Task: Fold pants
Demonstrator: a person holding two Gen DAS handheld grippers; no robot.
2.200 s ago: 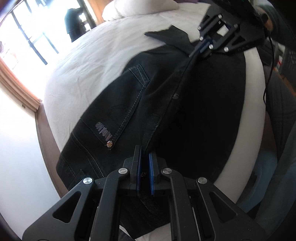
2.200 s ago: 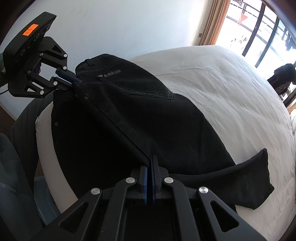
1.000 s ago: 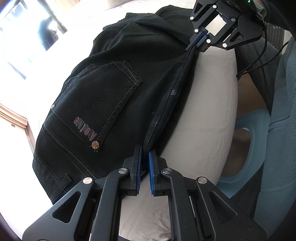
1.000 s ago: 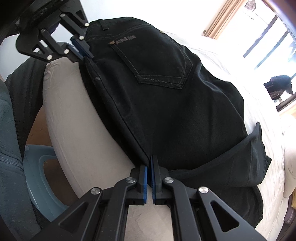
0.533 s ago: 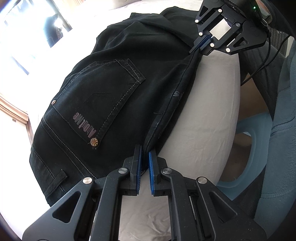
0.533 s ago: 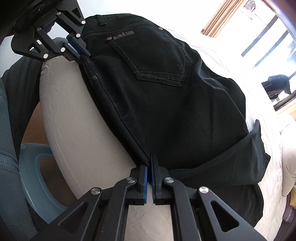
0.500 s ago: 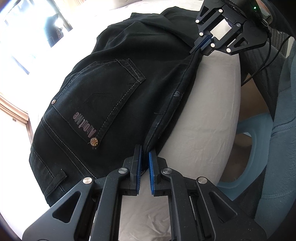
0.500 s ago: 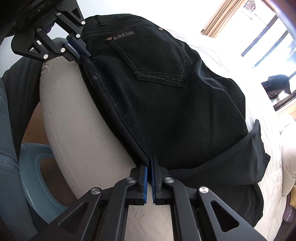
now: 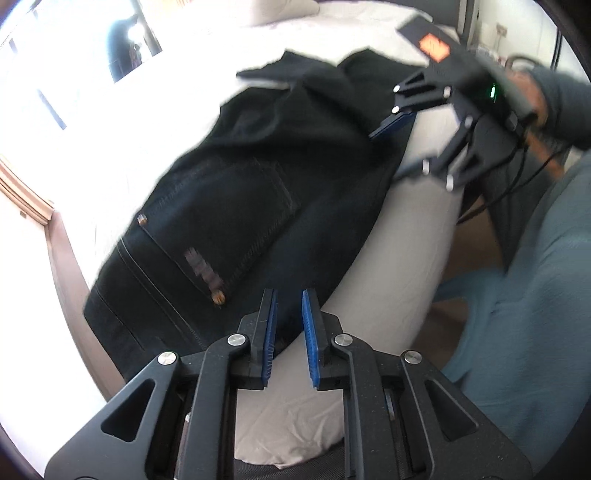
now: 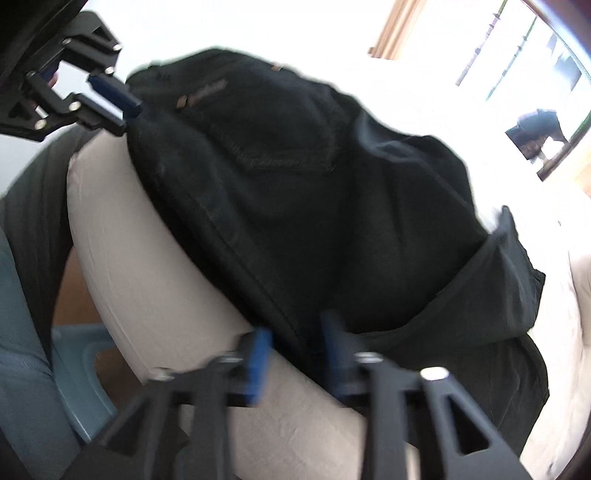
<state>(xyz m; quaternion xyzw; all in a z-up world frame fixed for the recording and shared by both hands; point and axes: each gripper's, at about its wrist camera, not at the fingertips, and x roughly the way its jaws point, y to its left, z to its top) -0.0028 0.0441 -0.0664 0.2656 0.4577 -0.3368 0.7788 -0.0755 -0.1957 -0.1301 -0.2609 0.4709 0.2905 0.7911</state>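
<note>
Black jeans (image 9: 258, 192) lie folded lengthwise on the white bed (image 9: 399, 258), back pocket up, near the bed's edge. They also show in the right wrist view (image 10: 332, 192). My left gripper (image 9: 288, 321) is open, its blue pads on either side of the jeans' edge near the waist. My right gripper (image 10: 295, 350) is open too, its pads astride the folded edge farther down the legs. Each gripper shows in the other's view: the right one (image 9: 413, 136) and the left one (image 10: 92, 96). Both views are motion-blurred.
The bed's side (image 10: 129, 240) drops off just behind the jeans' edge. A light blue stool or bin (image 10: 81, 376) stands on the floor below. A wooden ledge (image 9: 62, 258) runs along the bed's left side. A pillow (image 9: 280, 11) lies at the far end.
Both grippers were shut on the jeans' folded edge; now both have opened and let it go. The jeans rest on the bed.
</note>
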